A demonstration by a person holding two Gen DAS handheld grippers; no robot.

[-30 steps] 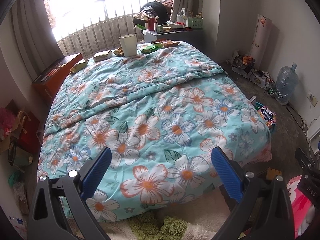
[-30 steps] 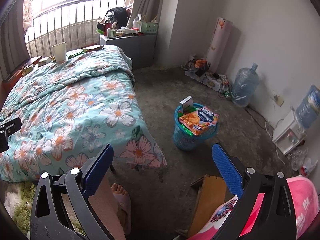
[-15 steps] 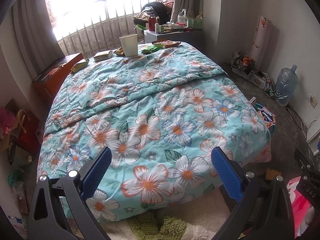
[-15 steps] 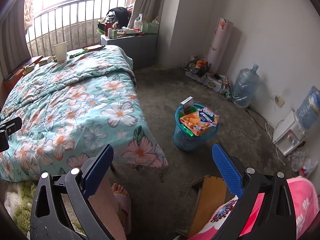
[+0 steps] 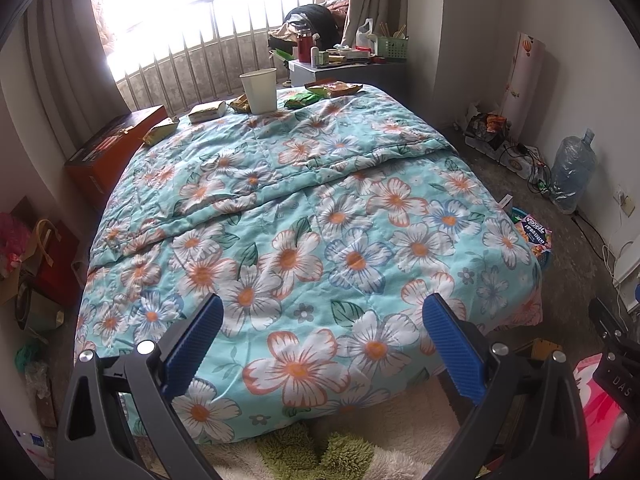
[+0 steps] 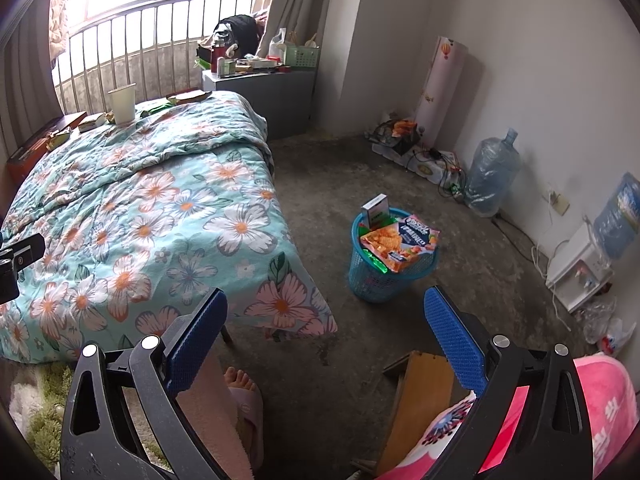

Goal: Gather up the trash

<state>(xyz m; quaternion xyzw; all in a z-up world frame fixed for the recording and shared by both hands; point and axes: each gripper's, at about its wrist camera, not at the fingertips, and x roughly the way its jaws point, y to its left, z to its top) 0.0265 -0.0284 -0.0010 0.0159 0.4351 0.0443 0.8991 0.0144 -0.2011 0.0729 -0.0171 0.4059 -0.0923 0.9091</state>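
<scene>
Tongs both spread wide, empty: left tongs [image 5: 322,344] over foot of bed [image 5: 320,216], right tongs [image 6: 326,340] over bare floor. View barely shifted from a second ago, slight drift forward; no pickup begun. Blue basket [image 6: 370,280] already heaped with snack bags. Paper cup [image 5: 259,90] and wrappers [image 5: 206,112] wait at far end of bed, well apart from tongs

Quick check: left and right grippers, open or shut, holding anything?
Left gripper: open, jaws wide apart, empty, above the bed.
Right gripper: open, jaws wide apart, empty, above the floor.
</scene>
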